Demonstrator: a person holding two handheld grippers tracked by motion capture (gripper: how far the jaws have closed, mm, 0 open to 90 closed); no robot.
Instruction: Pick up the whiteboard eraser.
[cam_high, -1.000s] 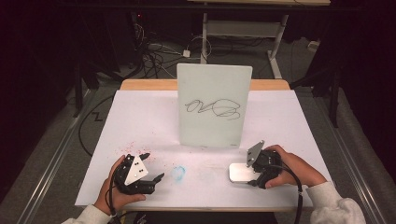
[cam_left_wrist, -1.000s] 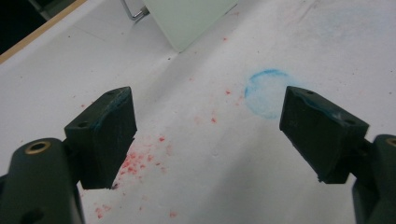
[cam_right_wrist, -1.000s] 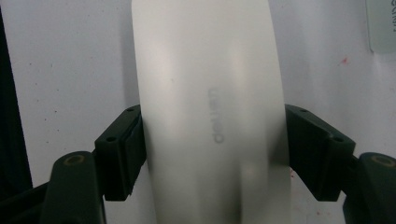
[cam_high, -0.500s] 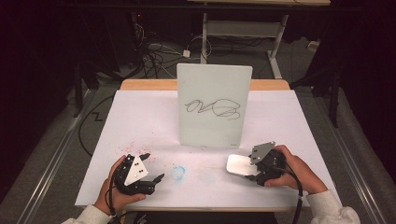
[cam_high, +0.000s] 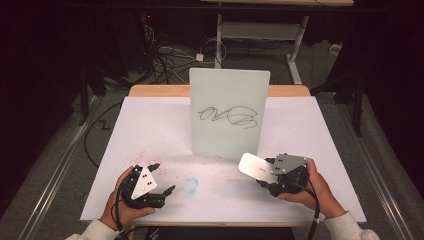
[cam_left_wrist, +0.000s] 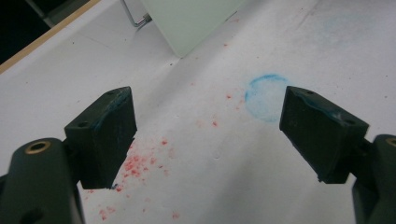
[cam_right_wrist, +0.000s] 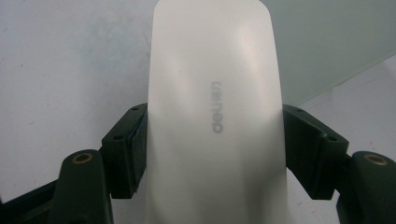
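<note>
Eraser (cam_high: 256, 167) before the upright whiteboard (cam_high: 229, 112), at the table's (cam_high: 150, 120) right.

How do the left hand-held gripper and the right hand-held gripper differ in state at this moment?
The left hand-held gripper stands wide open and holds nothing; the right hand-held gripper is closed on a white eraser. The left points at stained paper, the right toward the whiteboard. Both have black jaws.

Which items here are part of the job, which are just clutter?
In the job:
- white eraser, clamped in the right claw
- upright whiteboard with a black scribble

Lying about:
- left claw, open, holding nothing
- blue ring stain and red specks on the table cover
- cables on the floor behind
</note>
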